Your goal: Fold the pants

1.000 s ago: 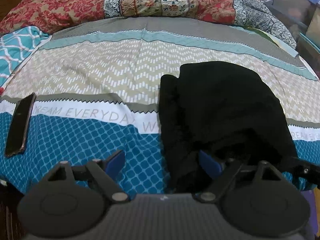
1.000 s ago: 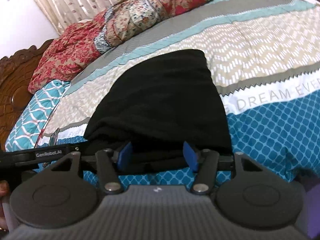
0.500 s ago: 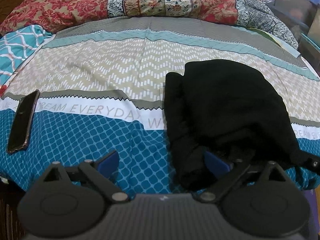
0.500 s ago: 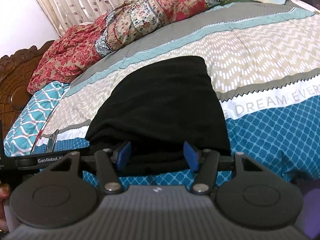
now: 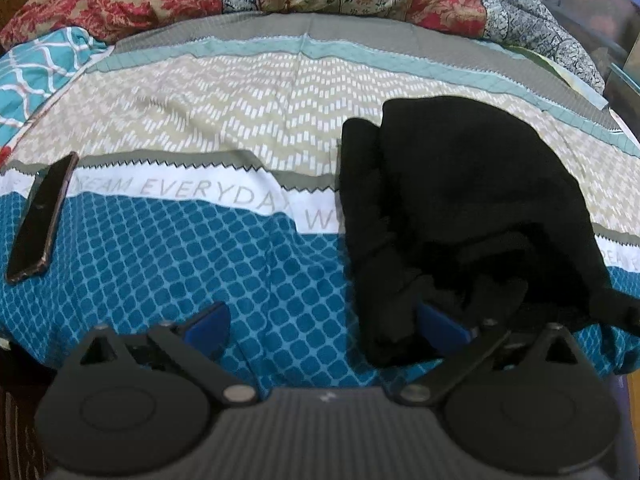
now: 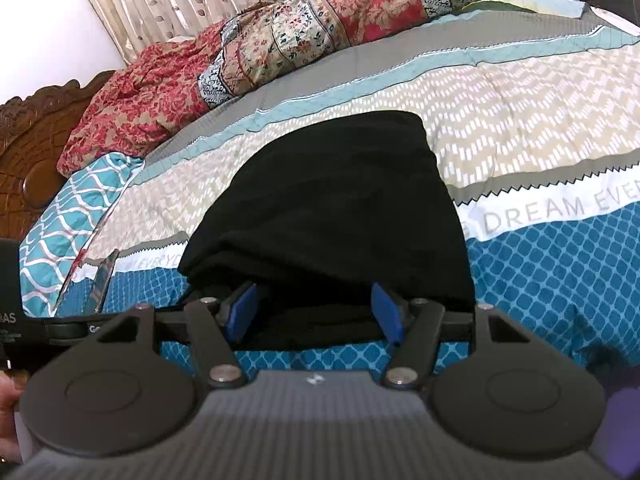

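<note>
The black pants [image 5: 472,216] lie folded in a bundle on the bed [image 5: 200,128], on its patterned cover near the close edge.

The left wrist view shows the left gripper [image 5: 324,322] with its fingers spread wide and still opening. Its right finger [image 5: 440,326] lies against the near left corner of the pants, where the cloth is rumpled and layered; its left finger [image 5: 208,322] stands over bare blue cover, well clear of the cloth. Nothing is pinched between them. Only this view shows the thick, uneven left side of the bundle. It also gives a full look at a dark phone [image 5: 40,216] lying far out beyond the left finger, near the bed's left side.

The right wrist view shows the right gripper [image 6: 314,312] with its fingers partly apart and opening. The near hem of the pants sits between them, but whether the pads [image 6: 386,312] still press on it I cannot tell. Only this view shows the smooth top face of the bundle running straight ahead of the fingers, its clean right edge, a carved headboard [image 6: 36,152] far off to the left, and the curtain [image 6: 180,4] behind. The other gripper's arm pokes in low at the left.

Beyond the pants, ahead of both pairs of fingers, the cover runs open up to a heap of red and floral quilts [image 6: 248,52] at the far side. To the right of the right fingers the blue cover is wide and bare. The near bed edge lies just under both grippers.
</note>
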`<state>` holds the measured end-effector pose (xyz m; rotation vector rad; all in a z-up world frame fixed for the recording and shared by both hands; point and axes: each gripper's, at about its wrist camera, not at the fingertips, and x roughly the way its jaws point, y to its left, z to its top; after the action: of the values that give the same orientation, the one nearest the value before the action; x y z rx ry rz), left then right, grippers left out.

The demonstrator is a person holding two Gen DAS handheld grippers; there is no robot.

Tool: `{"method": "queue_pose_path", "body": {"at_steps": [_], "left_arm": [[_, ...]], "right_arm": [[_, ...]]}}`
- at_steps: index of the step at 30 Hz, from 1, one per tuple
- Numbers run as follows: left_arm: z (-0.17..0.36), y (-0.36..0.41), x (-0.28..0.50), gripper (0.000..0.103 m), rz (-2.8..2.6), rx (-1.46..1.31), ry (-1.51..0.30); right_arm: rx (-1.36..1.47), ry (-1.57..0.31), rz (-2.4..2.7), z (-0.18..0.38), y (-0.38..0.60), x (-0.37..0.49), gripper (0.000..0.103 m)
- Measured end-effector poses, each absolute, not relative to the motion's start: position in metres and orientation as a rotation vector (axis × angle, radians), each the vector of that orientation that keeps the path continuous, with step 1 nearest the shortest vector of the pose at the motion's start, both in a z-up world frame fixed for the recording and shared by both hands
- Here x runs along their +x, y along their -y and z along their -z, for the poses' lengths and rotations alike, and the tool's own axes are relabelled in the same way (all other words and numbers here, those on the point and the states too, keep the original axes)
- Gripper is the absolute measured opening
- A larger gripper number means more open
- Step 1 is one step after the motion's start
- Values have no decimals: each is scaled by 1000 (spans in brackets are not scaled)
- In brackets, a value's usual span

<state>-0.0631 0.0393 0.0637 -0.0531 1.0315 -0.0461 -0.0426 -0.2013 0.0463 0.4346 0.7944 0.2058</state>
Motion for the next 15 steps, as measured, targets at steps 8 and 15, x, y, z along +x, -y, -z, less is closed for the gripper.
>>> {"method": "queue_pose_path", "body": {"at_steps": [8, 15], "left_arm": [[-57, -41, -60, 103, 61, -63, -1050], [-55, -42, -60, 103, 73, -70, -1050]], "right_arm": [[423, -817, -205, -43, 192, -38, 66], [434, -825, -196, -41, 191, -37, 69]]}}
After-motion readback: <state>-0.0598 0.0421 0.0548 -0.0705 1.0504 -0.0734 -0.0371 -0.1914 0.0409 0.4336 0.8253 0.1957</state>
